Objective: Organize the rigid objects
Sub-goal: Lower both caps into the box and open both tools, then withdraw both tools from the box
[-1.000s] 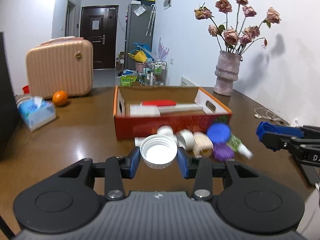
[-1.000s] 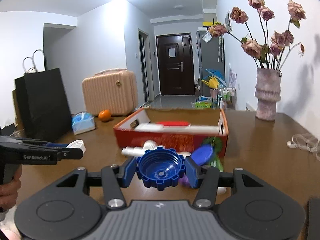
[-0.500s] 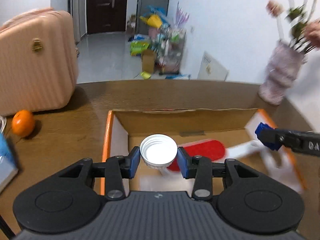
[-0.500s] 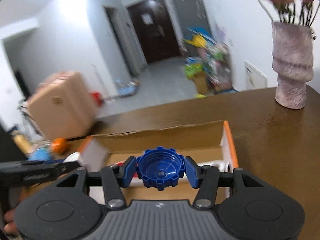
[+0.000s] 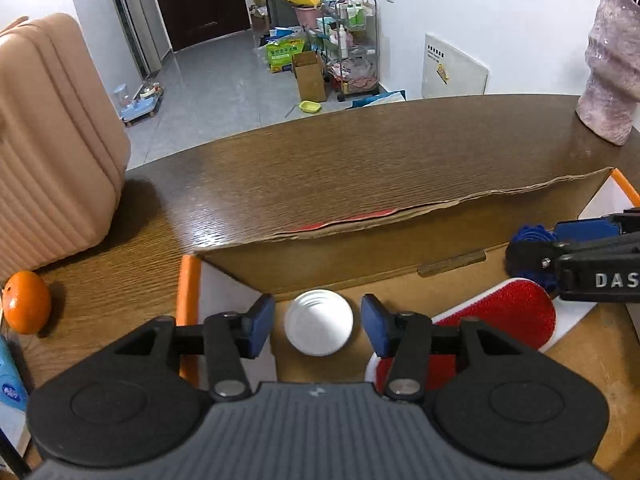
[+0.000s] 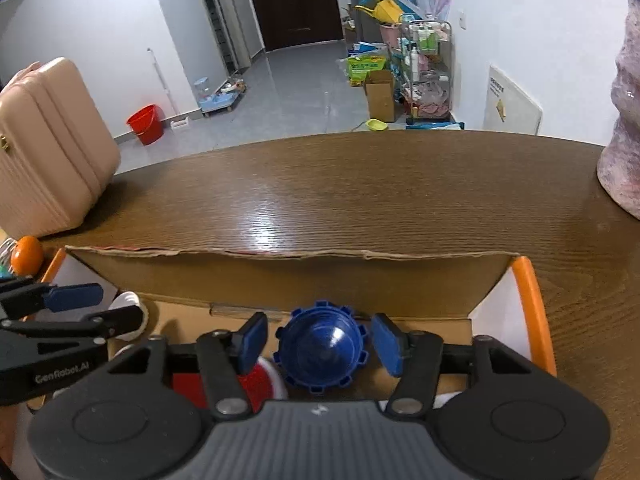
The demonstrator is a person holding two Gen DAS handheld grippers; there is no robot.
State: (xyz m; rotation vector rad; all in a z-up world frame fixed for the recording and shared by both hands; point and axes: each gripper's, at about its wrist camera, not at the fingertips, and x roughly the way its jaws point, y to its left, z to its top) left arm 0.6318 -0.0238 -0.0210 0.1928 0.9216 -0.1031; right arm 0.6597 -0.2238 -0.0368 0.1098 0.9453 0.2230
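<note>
My left gripper (image 5: 318, 325) hangs over the left end of the orange-rimmed cardboard box (image 5: 400, 216). Its jaws are opening, and a white screw cap (image 5: 319, 322) sits between the blue pads with a gap on each side. Over the box's middle (image 6: 280, 254), my right gripper (image 6: 320, 342) is also opening. A blue ribbed cap (image 6: 320, 350) lies between its pads, free of both. Each gripper shows in the other's view: the right one (image 5: 536, 252) at the right edge, the left one (image 6: 116, 308) at the lower left with the white cap (image 6: 128, 312) beside it.
A red and white flat brush (image 5: 516, 312) lies inside the box under both grippers. On the brown table stand a peach suitcase (image 5: 48, 140), an orange (image 5: 26, 302) and a tissue pack (image 5: 10, 392) at left, and a pink vase (image 5: 612, 72) at far right.
Both grippers have moved from in front of the box to over its inside and tilted downward. Their jaws have widened, so the white cap and the blue cap are no longer pinched.
</note>
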